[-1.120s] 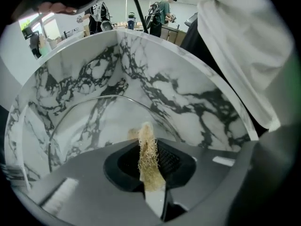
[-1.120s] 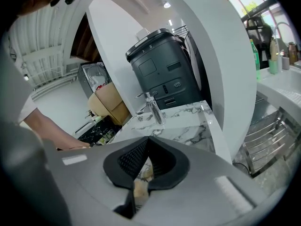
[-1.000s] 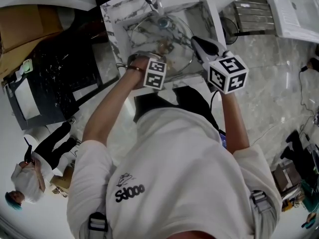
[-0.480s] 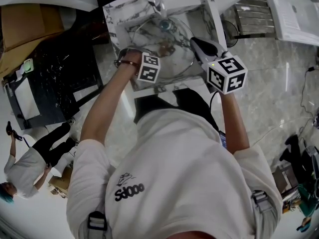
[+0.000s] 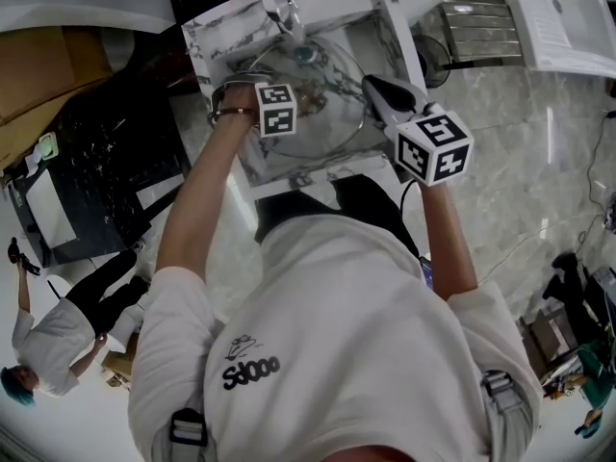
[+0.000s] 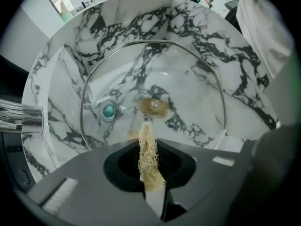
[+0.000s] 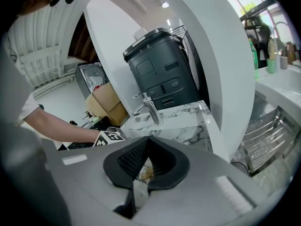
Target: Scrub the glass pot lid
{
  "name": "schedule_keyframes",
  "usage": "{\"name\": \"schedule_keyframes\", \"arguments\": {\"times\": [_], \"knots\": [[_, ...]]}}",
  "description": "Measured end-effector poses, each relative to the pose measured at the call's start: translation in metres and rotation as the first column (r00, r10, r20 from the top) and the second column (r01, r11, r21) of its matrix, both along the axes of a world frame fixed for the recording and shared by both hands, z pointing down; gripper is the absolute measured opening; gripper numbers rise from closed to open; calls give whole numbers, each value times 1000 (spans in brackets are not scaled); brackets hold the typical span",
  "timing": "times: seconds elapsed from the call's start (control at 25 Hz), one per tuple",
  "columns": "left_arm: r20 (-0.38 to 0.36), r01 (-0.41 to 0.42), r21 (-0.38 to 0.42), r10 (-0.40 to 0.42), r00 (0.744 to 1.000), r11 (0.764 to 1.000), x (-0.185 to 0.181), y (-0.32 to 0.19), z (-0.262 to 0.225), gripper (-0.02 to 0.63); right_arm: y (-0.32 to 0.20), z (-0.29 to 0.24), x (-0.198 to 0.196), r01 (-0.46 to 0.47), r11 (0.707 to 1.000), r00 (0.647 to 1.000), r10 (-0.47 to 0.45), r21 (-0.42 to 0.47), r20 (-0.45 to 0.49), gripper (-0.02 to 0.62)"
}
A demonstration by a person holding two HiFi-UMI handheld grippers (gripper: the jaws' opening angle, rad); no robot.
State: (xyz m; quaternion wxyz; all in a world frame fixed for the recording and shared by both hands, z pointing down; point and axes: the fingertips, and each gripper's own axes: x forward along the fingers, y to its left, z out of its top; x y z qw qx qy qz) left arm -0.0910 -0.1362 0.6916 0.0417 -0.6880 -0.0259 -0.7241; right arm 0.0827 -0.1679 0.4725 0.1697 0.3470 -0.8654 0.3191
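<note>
The glass lid lies tilted in the round marble sink. Its rim runs close to the basin wall and its brown knob sits at the middle. Through the glass, the teal drain plug shows left of the knob. The chrome tap reaches in from the sink's far-left edge.

The left tongs hang over the near part of the lid, clenched on a strip of pale, fibrous scrubber. The strip sticks out past the tips, and its free end comes just short of the knob. I cannot tell whether it touches the glass.

The right tongs are at the lid's right rim, with their tips together. A sliver of glass with the brown knob behind it shows in the slot between their pads, so they are grasping the lid's edge. Beyond them stand the tap and the marble bench, with a black bin behind. The person's left forearm reaches in from the left.
</note>
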Motion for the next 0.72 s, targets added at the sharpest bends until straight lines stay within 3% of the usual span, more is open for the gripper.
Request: {"name": "schedule_keyframes", "arguments": {"times": [0.24, 0.4, 0.72], "knots": [[-1, 35, 59, -35, 999, 998, 23, -28, 2, 51, -1, 5, 14, -34, 999, 999, 34, -15, -8, 3], [-39, 50, 88, -46, 998, 995, 47, -39, 0, 51, -2, 6, 19, -48, 999, 999, 48, -18, -8, 3], [-235, 139, 78, -118, 965, 987, 104, -20, -5, 51, 0, 6, 16, -46, 999, 999, 46, -18, -3, 3]]}}
